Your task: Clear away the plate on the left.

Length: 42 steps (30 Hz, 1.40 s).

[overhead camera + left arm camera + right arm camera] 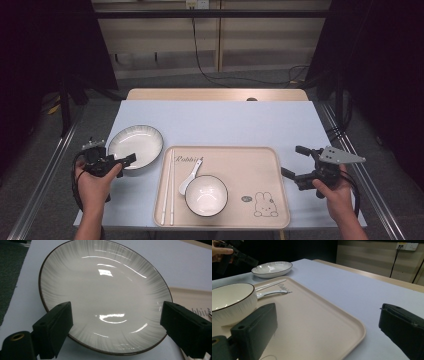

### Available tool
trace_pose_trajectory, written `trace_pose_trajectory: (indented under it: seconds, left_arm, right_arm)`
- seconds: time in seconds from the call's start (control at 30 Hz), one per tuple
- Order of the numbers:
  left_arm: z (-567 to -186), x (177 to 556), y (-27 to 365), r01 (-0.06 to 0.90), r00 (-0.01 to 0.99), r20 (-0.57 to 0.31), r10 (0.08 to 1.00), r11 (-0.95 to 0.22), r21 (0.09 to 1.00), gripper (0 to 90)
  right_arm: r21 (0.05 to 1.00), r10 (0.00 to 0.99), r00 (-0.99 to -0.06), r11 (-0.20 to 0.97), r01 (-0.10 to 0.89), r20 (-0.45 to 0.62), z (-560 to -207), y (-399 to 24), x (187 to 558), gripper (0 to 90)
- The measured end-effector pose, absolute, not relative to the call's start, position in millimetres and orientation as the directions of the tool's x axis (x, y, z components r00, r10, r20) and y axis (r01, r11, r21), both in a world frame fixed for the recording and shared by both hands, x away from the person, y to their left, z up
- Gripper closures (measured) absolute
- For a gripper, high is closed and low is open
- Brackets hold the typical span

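Observation:
A beige tray lies at the front middle of the table, with a rabbit picture on it. On it are a white bowl, a white spoon and white chopsticks. A white plate with a dark rim sits on the table left of the tray. My left gripper is open, its jaws just over the plate's near edge. My right gripper is open beside the tray's right edge, holding nothing. The right gripper view also catches the bowl and the plate.
The table has a pale blue top and a wooden strip along its far edge. Metal rails run along both sides. A black cable hangs down the back wall.

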<state>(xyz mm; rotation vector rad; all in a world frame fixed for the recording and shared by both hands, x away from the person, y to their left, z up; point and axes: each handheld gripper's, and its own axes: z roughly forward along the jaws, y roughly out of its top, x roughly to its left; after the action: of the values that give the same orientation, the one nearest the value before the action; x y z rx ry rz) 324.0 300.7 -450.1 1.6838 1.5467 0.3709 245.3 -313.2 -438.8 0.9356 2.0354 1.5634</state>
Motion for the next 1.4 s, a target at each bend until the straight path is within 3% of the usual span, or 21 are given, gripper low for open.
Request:
trace_pose_trajectory:
  seconds: [0.73,1.17,1.4]
  left_arm:
    - [-456,329,321,0.676,0.129,-0.274,0.953,0.118,0.728,17.1]
    - [-472,342,323,0.673,0.089,-0.283,0.955,0.152,0.724,33.2]
    - [-475,353,321,0.673,0.071,-0.272,0.96,0.156,0.723,37.1]
  right_arm:
    - [0.956,0.712,-0.699,0.155,0.25,0.067,-438,-310,247,1.2]
    - [0.954,0.709,-0.702,0.155,0.255,0.072,-439,-308,249,1.2]
    - [0.954,0.719,-0.692,0.159,0.255,0.065,-439,-308,247,1.2]
